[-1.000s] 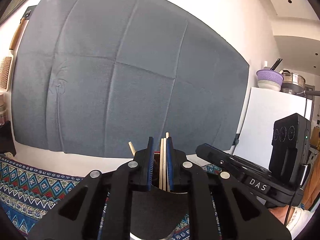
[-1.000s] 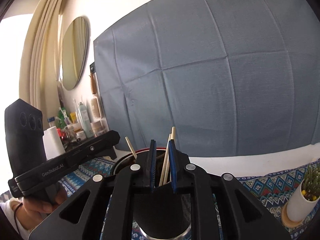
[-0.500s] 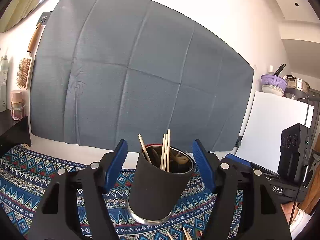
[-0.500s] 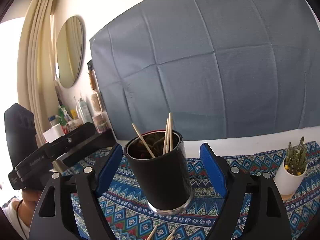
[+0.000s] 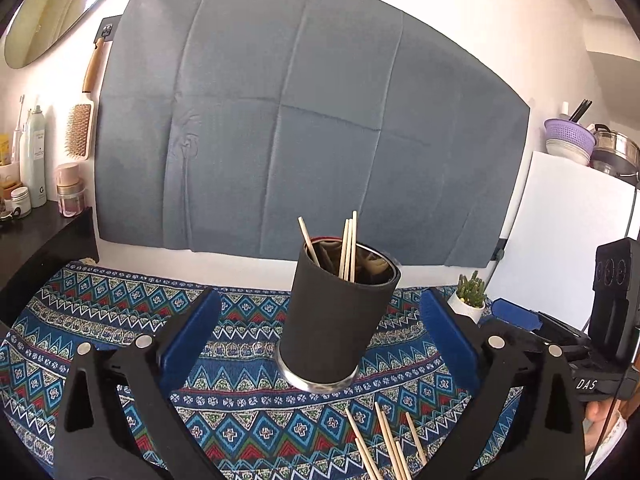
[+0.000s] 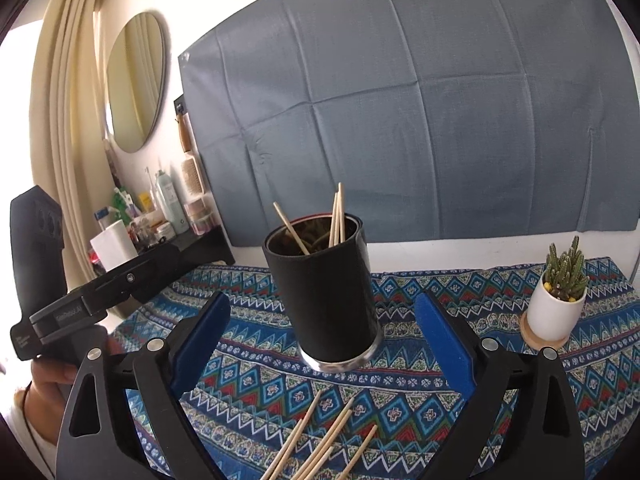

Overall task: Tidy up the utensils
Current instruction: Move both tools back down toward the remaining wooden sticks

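Observation:
A black cylindrical cup (image 5: 332, 320) stands upright on the patterned blue cloth (image 5: 100, 312) and holds several wooden chopsticks (image 5: 348, 248). It also shows in the right wrist view (image 6: 326, 300) with its chopsticks (image 6: 336, 216). More loose chopsticks (image 5: 384, 444) lie on the cloth in front of the cup, also in the right wrist view (image 6: 320, 436). My left gripper (image 5: 320, 332) is open and empty, jaws wide on either side of the cup and back from it. My right gripper (image 6: 322, 332) is open and empty in the same way.
A small cactus in a white pot (image 6: 558, 300) stands at the right on the cloth, also in the left wrist view (image 5: 470, 296). A dark shelf with bottles and jars (image 5: 36, 184) is at the left. A white cabinet (image 5: 560, 240) is at the right.
Both grippers were shut on chopsticks over the cup a second ago. They opened, left the chopsticks in the cup, and pulled back and up from it.

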`<state>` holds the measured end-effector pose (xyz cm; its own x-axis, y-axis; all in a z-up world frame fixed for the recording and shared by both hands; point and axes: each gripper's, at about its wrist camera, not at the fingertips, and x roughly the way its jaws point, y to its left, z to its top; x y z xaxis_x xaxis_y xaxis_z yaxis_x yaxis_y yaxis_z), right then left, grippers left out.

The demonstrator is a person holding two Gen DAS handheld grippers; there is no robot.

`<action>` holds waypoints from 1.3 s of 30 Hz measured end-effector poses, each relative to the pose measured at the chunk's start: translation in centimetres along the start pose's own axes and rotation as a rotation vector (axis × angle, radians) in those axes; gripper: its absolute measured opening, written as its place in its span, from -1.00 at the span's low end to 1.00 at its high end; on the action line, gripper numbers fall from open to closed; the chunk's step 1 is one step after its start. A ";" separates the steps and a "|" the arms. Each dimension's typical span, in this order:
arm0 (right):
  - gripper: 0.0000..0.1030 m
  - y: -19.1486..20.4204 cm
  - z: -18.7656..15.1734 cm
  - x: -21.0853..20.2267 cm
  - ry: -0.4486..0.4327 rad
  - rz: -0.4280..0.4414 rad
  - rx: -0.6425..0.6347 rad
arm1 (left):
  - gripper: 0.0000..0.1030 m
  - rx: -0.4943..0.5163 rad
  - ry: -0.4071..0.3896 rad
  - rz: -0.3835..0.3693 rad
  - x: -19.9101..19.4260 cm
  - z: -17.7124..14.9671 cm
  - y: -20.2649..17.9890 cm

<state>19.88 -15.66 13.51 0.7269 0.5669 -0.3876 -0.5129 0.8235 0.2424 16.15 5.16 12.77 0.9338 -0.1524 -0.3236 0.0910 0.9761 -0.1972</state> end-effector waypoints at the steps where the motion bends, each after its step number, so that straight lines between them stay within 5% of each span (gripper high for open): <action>1: 0.79 0.1 -0.3 -0.2 0.012 -0.004 -0.003 | 0.88 0.007 0.010 0.007 -0.1 -0.2 -0.1; 18: 0.81 -0.5 -5.6 -1.2 0.161 -0.093 0.032 | 0.88 0.113 0.231 0.039 -0.1 -6.1 -2.6; 31: 0.81 -2.4 -10.7 1.5 0.425 -0.219 0.115 | 0.88 0.152 0.433 0.033 0.9 -12.0 -3.1; 39: 0.81 -3.5 -12.7 2.5 0.508 -0.264 0.158 | 0.88 0.156 0.548 0.021 2.0 -14.0 -4.0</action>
<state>17.69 -17.43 0.44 0.4906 0.2929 -0.8207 -0.2421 0.9505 0.1946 12.78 -1.26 -0.07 0.6240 -0.1501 -0.7669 0.1634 0.9847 -0.0598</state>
